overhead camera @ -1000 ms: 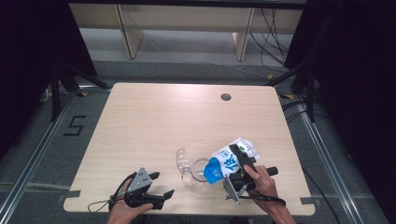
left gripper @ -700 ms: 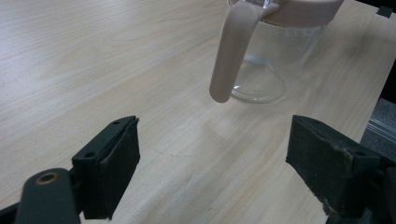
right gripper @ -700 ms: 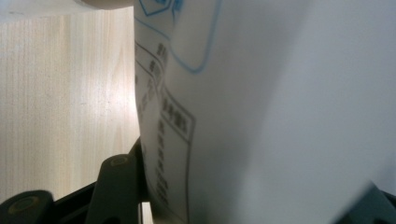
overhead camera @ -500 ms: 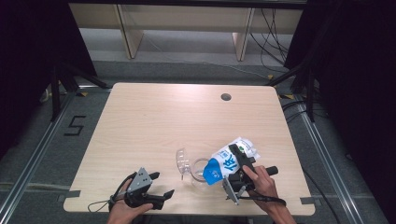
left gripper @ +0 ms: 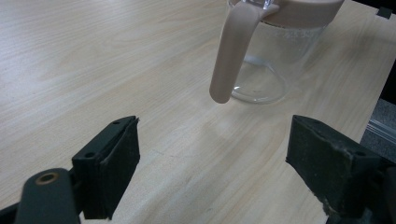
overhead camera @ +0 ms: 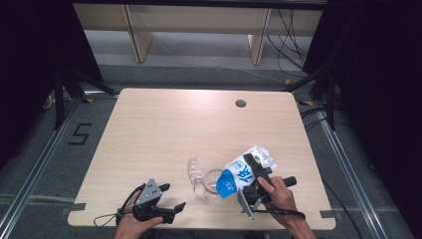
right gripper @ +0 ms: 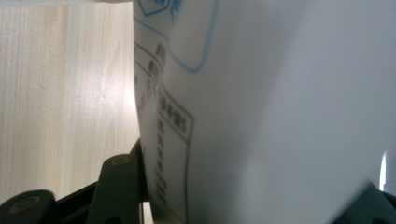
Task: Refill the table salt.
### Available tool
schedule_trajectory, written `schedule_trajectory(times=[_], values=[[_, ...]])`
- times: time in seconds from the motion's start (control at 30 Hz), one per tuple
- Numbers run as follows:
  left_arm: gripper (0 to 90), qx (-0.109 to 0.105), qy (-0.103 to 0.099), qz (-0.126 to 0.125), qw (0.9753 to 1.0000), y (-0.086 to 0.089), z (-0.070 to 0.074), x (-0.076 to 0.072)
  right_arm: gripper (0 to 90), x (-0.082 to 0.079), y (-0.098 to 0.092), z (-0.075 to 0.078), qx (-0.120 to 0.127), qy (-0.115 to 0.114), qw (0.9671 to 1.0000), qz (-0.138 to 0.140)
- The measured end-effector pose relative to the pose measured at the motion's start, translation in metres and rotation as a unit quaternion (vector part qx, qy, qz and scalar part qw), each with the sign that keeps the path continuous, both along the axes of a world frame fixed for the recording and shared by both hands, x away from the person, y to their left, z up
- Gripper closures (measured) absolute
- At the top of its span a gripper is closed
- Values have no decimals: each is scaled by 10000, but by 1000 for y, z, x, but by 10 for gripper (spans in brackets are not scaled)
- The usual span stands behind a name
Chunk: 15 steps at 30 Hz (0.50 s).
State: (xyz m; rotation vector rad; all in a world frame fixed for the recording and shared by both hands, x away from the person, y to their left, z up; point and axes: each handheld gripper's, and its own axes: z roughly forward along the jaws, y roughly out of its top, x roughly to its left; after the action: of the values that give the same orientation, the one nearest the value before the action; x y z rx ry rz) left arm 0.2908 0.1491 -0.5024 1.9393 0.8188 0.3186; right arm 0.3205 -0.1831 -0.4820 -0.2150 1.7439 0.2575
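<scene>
Gripping a white and blue pouch [overhead camera: 246,172], the right gripper [overhead camera: 250,185] holds it tilted, its blue end lowered at 9 o'clock over the mouth of a clear glass jug [overhead camera: 211,183] that stands near the front edge of the desk [overhead camera: 199,119]. In the right gripper view the pouch [right gripper: 280,116] sits between the black fingers [right gripper: 119,186], its printed face close against the lens. A person's hand [overhead camera: 278,195] grasps this gripper from 5 o'clock. The left gripper [overhead camera: 169,201] rests low at the front left of the desk, at 9 o'clock from the jug and apart from it. Its fingers [left gripper: 112,163] stand wide with nothing between them, aimed at the jug [left gripper: 266,60], whose beige handle [left gripper: 231,56] hangs toward them.
</scene>
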Motion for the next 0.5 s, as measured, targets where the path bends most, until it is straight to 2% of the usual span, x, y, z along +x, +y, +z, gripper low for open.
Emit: schedule_trajectory(times=[0.17, 0.2, 0.27, 0.33, 0.5], values=[[166, 19, -12, 12, 10000, 0, 0, 0, 478, 0, 0, 1, -26, -32, 10000, 6], [166, 5, -13, -16, 10000, 0, 0, 0, 478, 1, 1, 2, -105, -97, 9999, 60], [166, 6, -15, -18, 10000, 0, 0, 0, 478, -1, 0, 0, -28, -52, 10000, -57], [166, 34, -20, -36, 10000, 0, 0, 0, 478, 1, 1, 2, -149, -141, 9998, 70], [166, 22, -21, -28, 10000, 0, 0, 0, 480, 0, 1, 1, -187, -175, 9997, -8]])
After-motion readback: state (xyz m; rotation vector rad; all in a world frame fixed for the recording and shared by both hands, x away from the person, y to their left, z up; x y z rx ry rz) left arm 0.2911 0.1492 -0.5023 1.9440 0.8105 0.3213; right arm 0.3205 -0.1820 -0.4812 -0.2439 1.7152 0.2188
